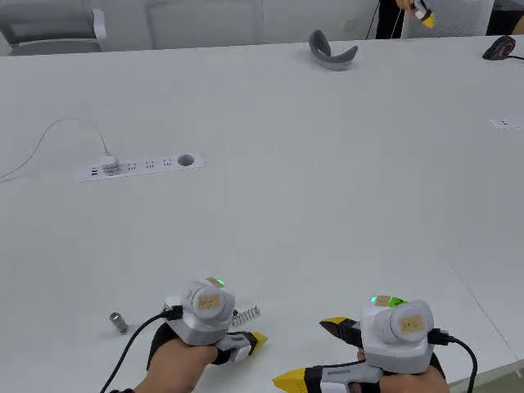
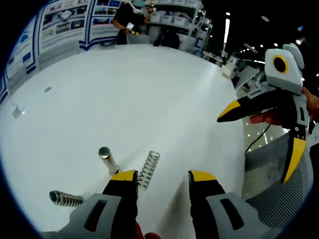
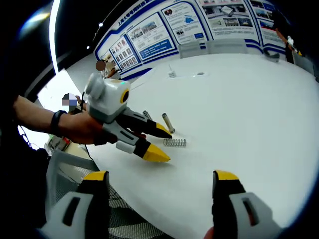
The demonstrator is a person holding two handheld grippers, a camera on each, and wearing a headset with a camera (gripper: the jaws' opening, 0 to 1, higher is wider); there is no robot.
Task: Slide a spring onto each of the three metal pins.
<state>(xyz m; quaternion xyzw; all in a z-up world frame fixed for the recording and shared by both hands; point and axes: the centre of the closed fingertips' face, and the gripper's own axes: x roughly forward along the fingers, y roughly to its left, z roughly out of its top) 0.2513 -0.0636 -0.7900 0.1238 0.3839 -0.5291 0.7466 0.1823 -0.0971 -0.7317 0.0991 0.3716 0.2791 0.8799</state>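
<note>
The left gripper (image 2: 162, 175) and right gripper (image 3: 160, 175) point toward each other, jaws apart.

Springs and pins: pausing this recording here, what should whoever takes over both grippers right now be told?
Left gripper: open, empty; the loose spring lies just ahead of its jaws.
Right gripper: open, empty, held apart, facing the left one.
Bare pin rests on the table beside that spring, not touching it. A coiled piece sits further left in the left gripper view; cannot tell whether it is a spring already on a pin.
Done: nothing certain. Left: seat the loose spring on the bare pin, then the other pins.
</note>
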